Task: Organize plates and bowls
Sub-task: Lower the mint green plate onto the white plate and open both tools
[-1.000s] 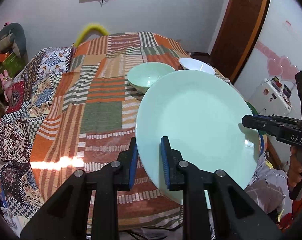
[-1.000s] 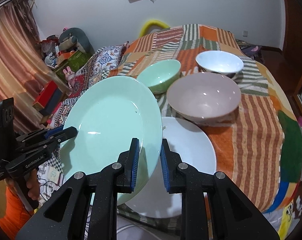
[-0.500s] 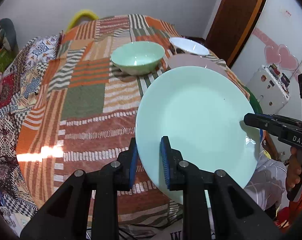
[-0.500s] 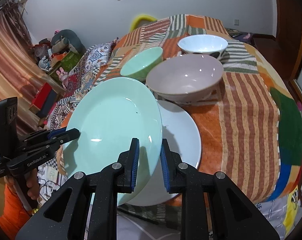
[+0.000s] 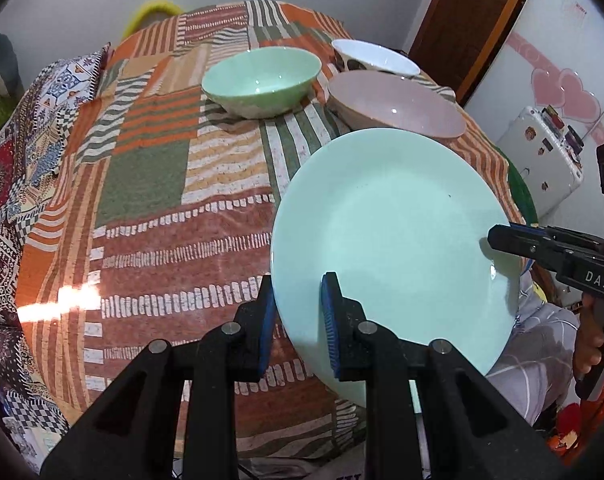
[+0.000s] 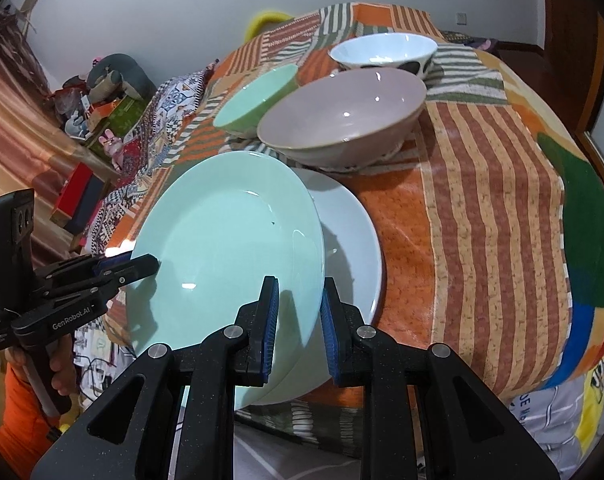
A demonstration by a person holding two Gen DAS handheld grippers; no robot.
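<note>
A mint green plate (image 5: pixel 394 236) is held tilted between both grippers above the table's near edge. My left gripper (image 5: pixel 297 320) is shut on the plate's left rim. My right gripper (image 6: pixel 298 316) is shut on its opposite rim (image 6: pixel 237 248). A white plate (image 6: pixel 352 236) lies on the table right beneath it. Behind stand a pink bowl (image 6: pixel 342 116), a mint green bowl (image 5: pixel 261 80) and a white bowl (image 6: pixel 382 50) with dark spots.
The table wears a patchwork cloth (image 5: pixel 149 184) of orange, green and striped squares. A white cabinet (image 5: pixel 542 152) and brown door (image 5: pixel 470 20) stand right of the table. Cluttered shelves with toys (image 6: pixel 101 112) stand at the left.
Both grippers carried the green plate forward and lower over the table, closer to the bowls and over the white plate. Both stayed shut on it.
</note>
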